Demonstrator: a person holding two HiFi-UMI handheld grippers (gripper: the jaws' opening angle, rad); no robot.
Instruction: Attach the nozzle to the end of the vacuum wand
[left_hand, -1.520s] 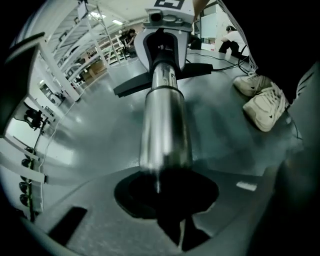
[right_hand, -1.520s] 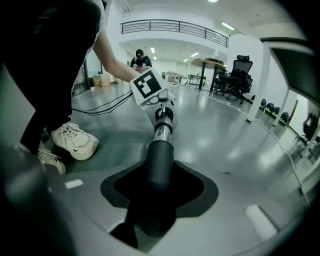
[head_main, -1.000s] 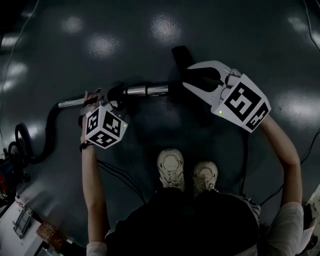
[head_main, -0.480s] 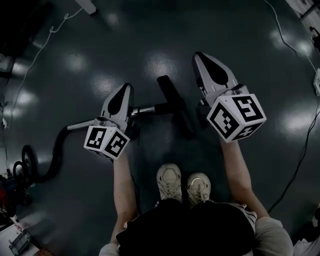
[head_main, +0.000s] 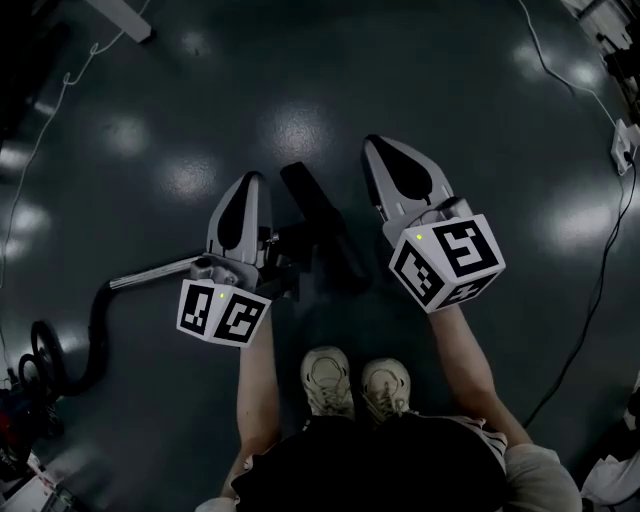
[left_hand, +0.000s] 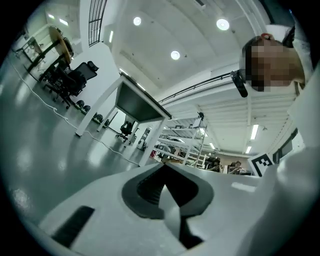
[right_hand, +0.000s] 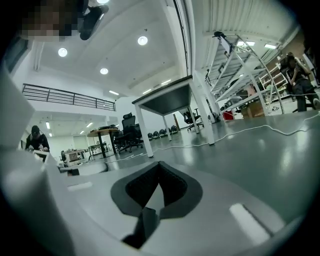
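Observation:
In the head view the vacuum wand (head_main: 155, 272), a silver tube on a black hose (head_main: 95, 335), lies on the dark floor. The black nozzle (head_main: 322, 232) lies crosswise at its right end. The stretch of the wand leading to the nozzle is partly hidden under my left gripper (head_main: 251, 178). That gripper hovers above the wand, shut and holding nothing. My right gripper (head_main: 372, 142) hangs to the right of the nozzle, also shut and empty. Both gripper views look level across the hall, with the left gripper (left_hand: 162, 166) and the right gripper (right_hand: 159, 164) closed on nothing.
The person's two shoes (head_main: 345, 385) stand just behind the nozzle. Cables cross the floor at the upper right (head_main: 560, 70) and right (head_main: 600, 290), near a power strip (head_main: 625, 145). A table (right_hand: 170, 102), office chairs (left_hand: 75, 80) and shelving stand farther off.
Both grippers have let go, closed their jaws and risen off the wand and nozzle, turning to point forward. The wand and nozzle stay on the floor.

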